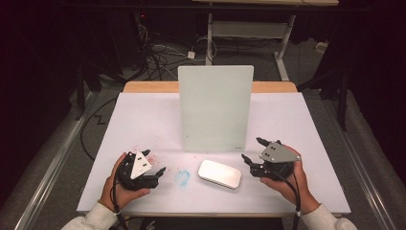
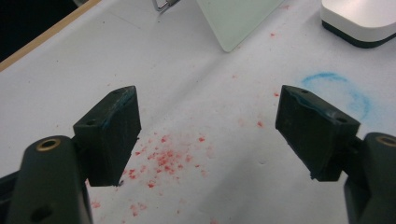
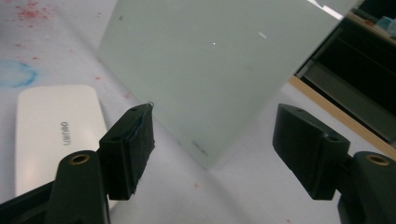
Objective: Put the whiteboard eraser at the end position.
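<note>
A pale frosted board [image 1: 215, 108] stands upright in the middle of the white table [image 1: 139, 120]. In front of it lies a white rounded eraser block [image 1: 219, 173]. My left gripper [image 1: 155, 161] is at the near left, open, with nothing between its fingers. In the left gripper view, that gripper [image 2: 208, 100] hovers over red specks [image 2: 163, 158], beside a blue chalky ring [image 2: 336, 88]. My right gripper [image 1: 251, 148] is open at the near right, just right of the eraser. In the right gripper view, that gripper [image 3: 215, 114] points at the board's lower corner [image 3: 210, 158], with the eraser [image 3: 56, 130] to its left.
Red crumbs [image 1: 151, 157] and a blue smudge [image 1: 182, 177] mark the table near the front. A wooden strip [image 1: 143, 86] edges the table's far side. Beyond it are floor cables [image 1: 158, 57] and a desk frame [image 1: 249, 28].
</note>
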The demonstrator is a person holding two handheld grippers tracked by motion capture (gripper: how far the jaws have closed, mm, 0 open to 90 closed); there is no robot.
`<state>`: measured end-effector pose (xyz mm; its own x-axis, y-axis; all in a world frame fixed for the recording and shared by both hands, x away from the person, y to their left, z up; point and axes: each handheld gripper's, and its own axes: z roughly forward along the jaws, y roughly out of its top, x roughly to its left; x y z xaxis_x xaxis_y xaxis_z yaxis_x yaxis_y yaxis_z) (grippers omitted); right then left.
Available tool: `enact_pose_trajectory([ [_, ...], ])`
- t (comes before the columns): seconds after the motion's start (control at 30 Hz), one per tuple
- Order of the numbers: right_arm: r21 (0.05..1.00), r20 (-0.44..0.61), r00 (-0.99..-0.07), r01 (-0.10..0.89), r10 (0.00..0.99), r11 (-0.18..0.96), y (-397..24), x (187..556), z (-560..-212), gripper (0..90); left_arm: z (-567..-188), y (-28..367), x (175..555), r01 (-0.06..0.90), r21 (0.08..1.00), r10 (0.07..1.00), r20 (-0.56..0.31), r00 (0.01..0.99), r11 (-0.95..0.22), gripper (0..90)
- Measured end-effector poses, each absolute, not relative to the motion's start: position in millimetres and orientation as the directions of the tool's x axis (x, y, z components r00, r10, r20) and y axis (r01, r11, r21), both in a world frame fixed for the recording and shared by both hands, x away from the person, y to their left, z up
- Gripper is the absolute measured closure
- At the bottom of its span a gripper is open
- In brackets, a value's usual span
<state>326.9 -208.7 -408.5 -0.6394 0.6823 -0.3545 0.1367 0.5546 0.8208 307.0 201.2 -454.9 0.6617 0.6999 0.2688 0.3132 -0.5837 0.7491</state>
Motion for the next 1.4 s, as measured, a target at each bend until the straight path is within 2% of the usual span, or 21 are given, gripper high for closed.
enact_pose_trajectory([
  [0.4, 0.845, -0.36, -0.572, 0.135, 0.737, 0.517, -234.5, 328.4, -411.0, 22.0, -455.8, 199.1, 307.8, 0.311, 0.742, 0.694, 0.277, 0.665, -0.594, 21.4],
  [1.03, 0.851, -0.345, -0.517, 0.18, 0.783, 0.494, -267.4, 329.3, -424.9, 21.9, -456.2, 197.2, 307.3, 0.302, 0.734, 0.683, 0.29, 0.67, -0.608, 21.5],
  [1.2, 0.864, -0.314, -0.511, 0.195, 0.8, 0.464, -277.1, 328.0, -431.8, 21.8, -455.1, 196.5, 305.6, 0.293, 0.733, 0.68, 0.303, 0.668, -0.614, 21.5],
  [1.4, 0.87, -0.291, -0.505, 0.215, 0.812, 0.444, -283.6, 325.3, -440.9, 16.9, -454.7, 195.4, 305.0, 0.285, 0.727, 0.674, 0.318, 0.667, -0.625, 21.4],
])
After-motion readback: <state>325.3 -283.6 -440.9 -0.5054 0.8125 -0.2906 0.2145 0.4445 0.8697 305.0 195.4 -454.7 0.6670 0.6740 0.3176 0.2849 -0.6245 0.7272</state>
